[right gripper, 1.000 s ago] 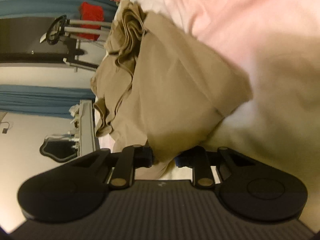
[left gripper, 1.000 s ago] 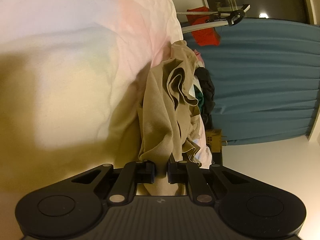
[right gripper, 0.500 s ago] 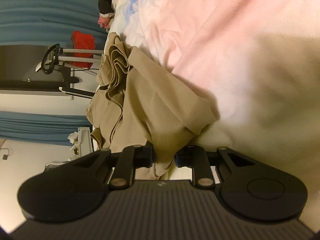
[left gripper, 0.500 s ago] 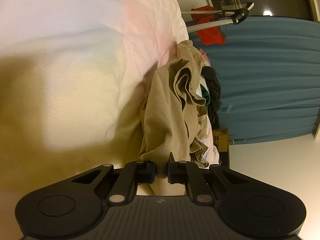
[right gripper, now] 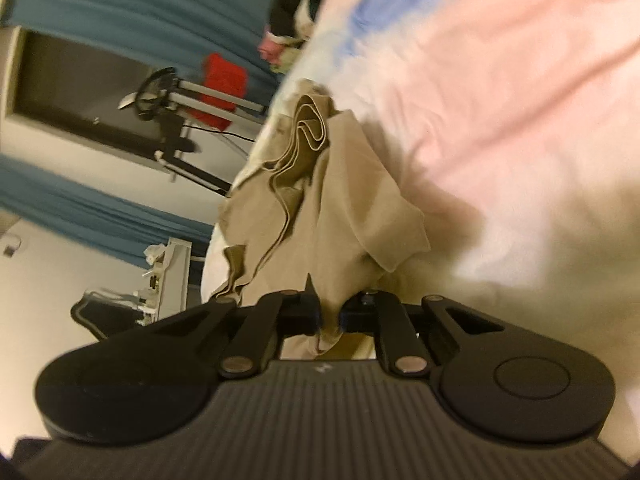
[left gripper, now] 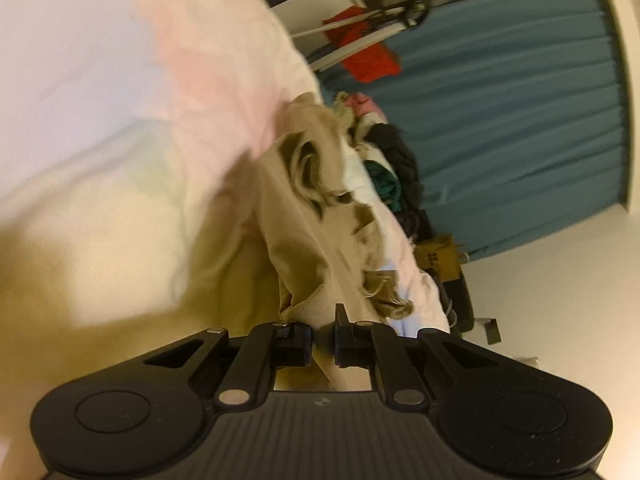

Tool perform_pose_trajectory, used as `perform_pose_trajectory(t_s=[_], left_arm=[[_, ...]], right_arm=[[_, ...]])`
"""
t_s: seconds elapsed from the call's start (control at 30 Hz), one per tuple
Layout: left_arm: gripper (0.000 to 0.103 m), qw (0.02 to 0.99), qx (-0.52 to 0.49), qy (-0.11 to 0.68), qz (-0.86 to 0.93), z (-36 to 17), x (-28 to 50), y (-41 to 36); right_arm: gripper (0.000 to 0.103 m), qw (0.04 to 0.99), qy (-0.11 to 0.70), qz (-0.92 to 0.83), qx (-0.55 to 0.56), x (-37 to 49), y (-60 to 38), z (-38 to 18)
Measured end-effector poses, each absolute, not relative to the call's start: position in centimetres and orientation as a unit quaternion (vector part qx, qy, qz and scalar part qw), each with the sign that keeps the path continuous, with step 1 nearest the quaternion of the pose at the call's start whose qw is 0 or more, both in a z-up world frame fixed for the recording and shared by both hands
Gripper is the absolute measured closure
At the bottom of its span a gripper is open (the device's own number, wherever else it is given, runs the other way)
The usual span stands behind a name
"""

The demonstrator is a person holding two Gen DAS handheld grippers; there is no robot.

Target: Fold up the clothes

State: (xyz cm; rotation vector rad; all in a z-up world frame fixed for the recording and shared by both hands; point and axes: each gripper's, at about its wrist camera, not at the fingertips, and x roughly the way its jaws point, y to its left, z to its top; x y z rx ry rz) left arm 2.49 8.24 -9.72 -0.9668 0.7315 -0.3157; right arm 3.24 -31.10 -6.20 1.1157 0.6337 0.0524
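A beige garment (left gripper: pixel 308 232) (right gripper: pixel 332 200) lies crumpled on a pale pink and cream bedsheet (left gripper: pixel 120 120) (right gripper: pixel 500 100). My left gripper (left gripper: pixel 323 338) is shut on one edge of the beige garment, which runs out from between its pads. My right gripper (right gripper: pixel 330 314) is pinched shut on another edge, with a bunch of fabric squeezed between its pads. Both edges are lifted off the sheet, and the far part of the garment is bunched in folds. Both views are motion-blurred.
A heap of other clothes (left gripper: pixel 384 160) (right gripper: pixel 288 20), dark, green and pink, sits at the far end of the bed. Beyond are blue curtains (left gripper: pixel 520 100) (right gripper: pixel 120 0), a drying rack with a red item (left gripper: pixel 368 60) (right gripper: pixel 220 84), and white furniture (right gripper: pixel 172 272).
Both grippers have risen and rolled, pulling the beige garment up off the sheet. The right gripper's jaws, wider before, have closed tight on the fabric. The left grip is unchanged.
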Motion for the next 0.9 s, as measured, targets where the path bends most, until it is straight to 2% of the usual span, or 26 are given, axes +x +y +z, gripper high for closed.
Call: perform_pose_trajectory(t_s=[0.43, 0.7, 0.9], left_arm=[[0.094, 0.806, -0.459, 0.326, -0.183, -5.2, -6.0, 9.6], [0.094, 0.813, -0.453, 0.308, -0.197, -1.7, -14.2, 9.2], [0.094, 0.814, -0.452, 0.314, -0.187, -0.9, -14.6, 8.5]], right_arm=[[0.092, 0.841, 0.271, 0.036, 0.467, -7.7, -29.6, -0.6], [0.091, 0.848, 0.263, 0.058, 0.457, -14.4, -30.2, 2.4], [0.091, 0.838, 0.261, 0.051, 0.477, -14.4, -31.0, 2.3]])
